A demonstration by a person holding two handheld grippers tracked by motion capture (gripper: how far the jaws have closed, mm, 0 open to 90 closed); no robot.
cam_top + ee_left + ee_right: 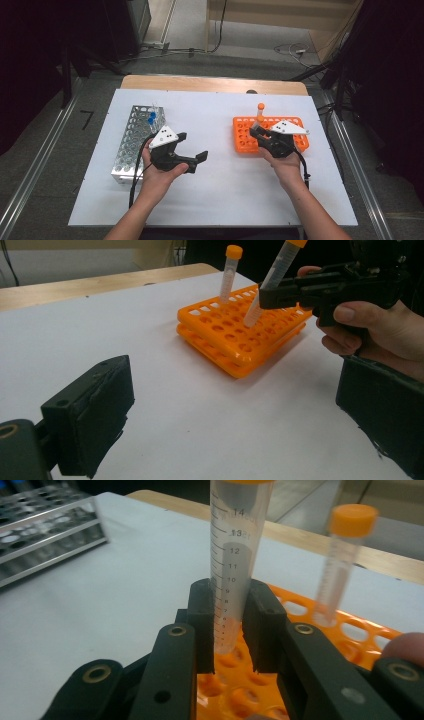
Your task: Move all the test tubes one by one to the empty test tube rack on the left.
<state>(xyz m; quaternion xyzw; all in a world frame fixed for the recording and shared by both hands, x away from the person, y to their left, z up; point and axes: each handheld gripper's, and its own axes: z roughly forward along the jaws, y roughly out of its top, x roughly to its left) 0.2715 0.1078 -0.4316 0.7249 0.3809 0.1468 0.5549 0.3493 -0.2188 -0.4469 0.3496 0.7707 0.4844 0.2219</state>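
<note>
A person works at a white counter (215, 190) with tongs in each hand. The right tongs (231, 625) are clamped on a clear graduated tube (235, 565) with an orange cap, held tilted with its tip just over the holes of an orange rack (240, 340). That rack lies on the right half of the counter. A second orange-capped tube (229, 275) stands upright in a hole at the rack's far edge. The left tongs (192, 160) hover above the middle of the counter with jaws spread wide and nothing between them. A metal rack (131, 142) sits at the left, holding blue-capped tubes (151, 117) at its far end.
</note>
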